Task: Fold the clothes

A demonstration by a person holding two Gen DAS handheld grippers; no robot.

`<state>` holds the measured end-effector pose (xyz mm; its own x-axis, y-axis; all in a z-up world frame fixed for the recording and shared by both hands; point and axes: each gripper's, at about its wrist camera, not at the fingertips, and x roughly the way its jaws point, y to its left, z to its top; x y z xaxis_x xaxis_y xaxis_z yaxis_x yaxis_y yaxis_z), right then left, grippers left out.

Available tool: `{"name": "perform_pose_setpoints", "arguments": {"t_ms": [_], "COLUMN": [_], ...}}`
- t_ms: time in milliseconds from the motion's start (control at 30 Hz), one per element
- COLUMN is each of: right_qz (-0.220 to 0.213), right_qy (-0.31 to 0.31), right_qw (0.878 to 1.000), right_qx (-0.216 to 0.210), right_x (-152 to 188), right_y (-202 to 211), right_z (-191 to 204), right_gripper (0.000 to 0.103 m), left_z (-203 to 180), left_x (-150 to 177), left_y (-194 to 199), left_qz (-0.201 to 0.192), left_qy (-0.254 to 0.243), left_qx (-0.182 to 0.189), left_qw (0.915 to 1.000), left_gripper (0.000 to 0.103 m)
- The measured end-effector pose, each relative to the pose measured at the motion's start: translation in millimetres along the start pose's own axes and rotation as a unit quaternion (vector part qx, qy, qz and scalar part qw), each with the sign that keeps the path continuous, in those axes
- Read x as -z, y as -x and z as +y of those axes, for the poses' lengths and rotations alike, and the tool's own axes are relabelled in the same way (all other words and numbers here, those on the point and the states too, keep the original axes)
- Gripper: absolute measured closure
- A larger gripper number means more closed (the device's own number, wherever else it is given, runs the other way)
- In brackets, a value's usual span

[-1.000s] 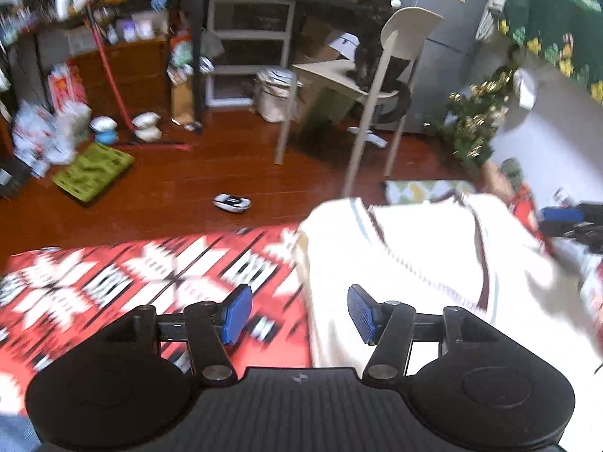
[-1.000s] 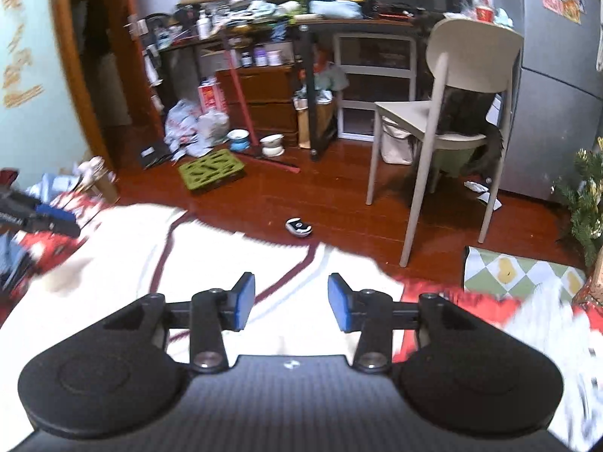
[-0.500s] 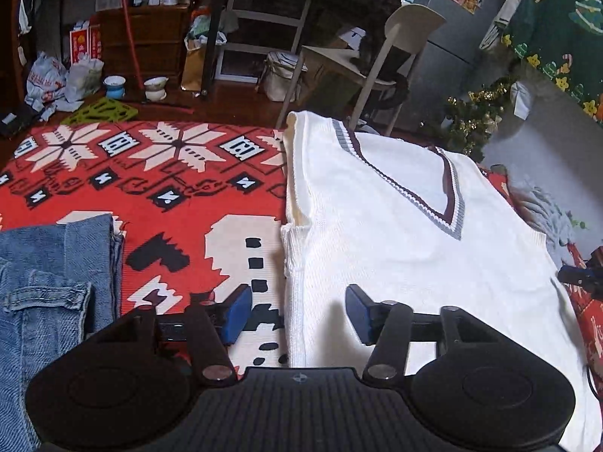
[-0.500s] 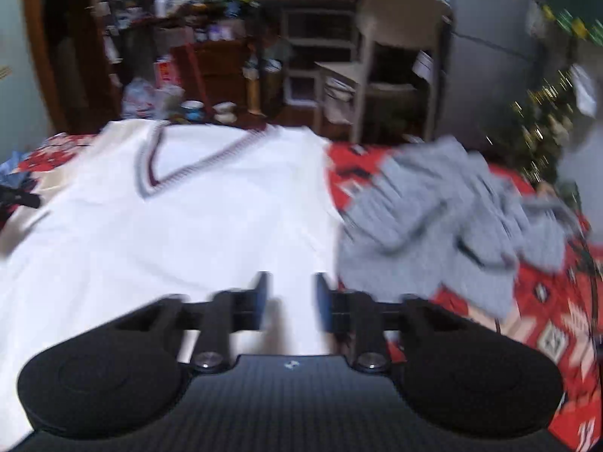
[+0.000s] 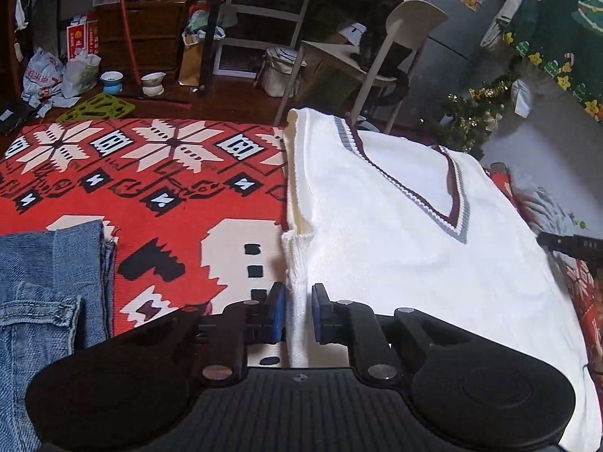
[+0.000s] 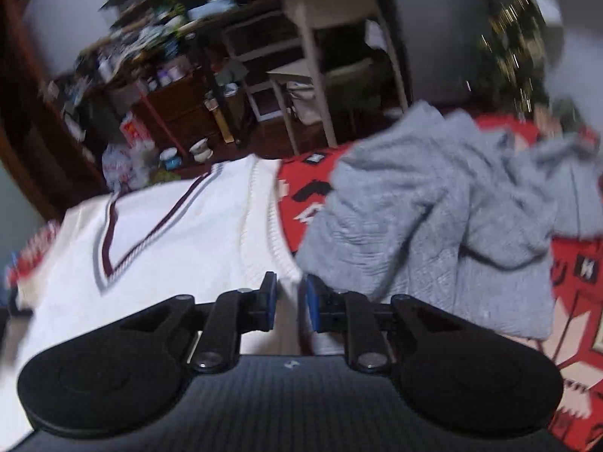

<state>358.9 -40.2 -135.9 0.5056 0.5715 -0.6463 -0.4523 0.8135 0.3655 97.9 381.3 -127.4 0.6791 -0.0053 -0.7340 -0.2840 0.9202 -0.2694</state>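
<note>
a red patterned blanket (image 5: 158, 196) covers the work surface and carries all the clothes. a white vest (image 5: 395, 248) with a grey and maroon v-neck lies flat on it, neck away from the cameras, filling the right half of the left wrist view and the left half of the right wrist view. a grey sweater (image 6: 433, 226) lies crumpled on the blanket just right of the vest, its near edge touching the vest's right side. folded jeans (image 5: 45, 301) lie at the blanket's near left, well apart from the vest.

beyond the blanket stand a pale chair (image 5: 380, 64), a dark desk (image 5: 271, 11) and a fridge (image 5: 463, 22), with a small decorated tree (image 5: 475, 120) to the right. the right wrist view is motion-blurred.

left gripper (image 5: 297, 314): its blue pads (image 5: 278, 312) straddle the vest's left side edge near the hem, with a narrow gap on each side of the fabric; whether they pinch it cannot be told. right gripper (image 6: 288, 303): its fingers (image 6: 268, 301) stand narrowly apart over the vest's right edge, where the ribbed armhole trim ends; contact cannot be told in the blur.
</note>
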Motion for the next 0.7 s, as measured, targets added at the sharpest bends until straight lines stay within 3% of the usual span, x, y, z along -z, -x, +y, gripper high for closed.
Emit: {"name": "perform_pose_setpoints", "arguments": {"t_ms": [67, 233, 333, 533, 667, 700], "right_qz": [-0.001, -0.004, -0.003, 0.0, 0.016, 0.021], "right_qy": [-0.007, -0.001, 0.01, 0.032, 0.021, 0.015], "right_qw": [1.0, 0.999, 0.999, 0.999, 1.0, 1.0], "right_qx": [-0.001, 0.046, 0.036, 0.011, 0.005, 0.004], "right_x": [-3, -10, -7, 0, 4, 5], "right_y": [-2, 1, 5, 13, 4, 1], "right_z": [-9, -23, -14, 4, 7, 7], "right_gripper": [0.089, 0.091, 0.091, 0.067, 0.066, 0.071], "left_z": [0, -1, -1, 0, 4, 5], "left_x": [0, -1, -2, -2, -5, -6], "left_y": [0, -1, -1, -2, -3, -4], "left_qz": [0.001, 0.004, 0.004, 0.001, 0.0, 0.0], "left_qy": [-0.002, -0.01, -0.01, -0.001, 0.013, 0.013], "left_qx": [0.002, 0.0, -0.002, 0.009, 0.018, 0.02], "left_qw": [1.0, 0.9999, 0.9999, 1.0, 0.9998, 0.9997], "left_gripper": [0.086, 0.086, 0.086, 0.082, 0.081, 0.081]}}
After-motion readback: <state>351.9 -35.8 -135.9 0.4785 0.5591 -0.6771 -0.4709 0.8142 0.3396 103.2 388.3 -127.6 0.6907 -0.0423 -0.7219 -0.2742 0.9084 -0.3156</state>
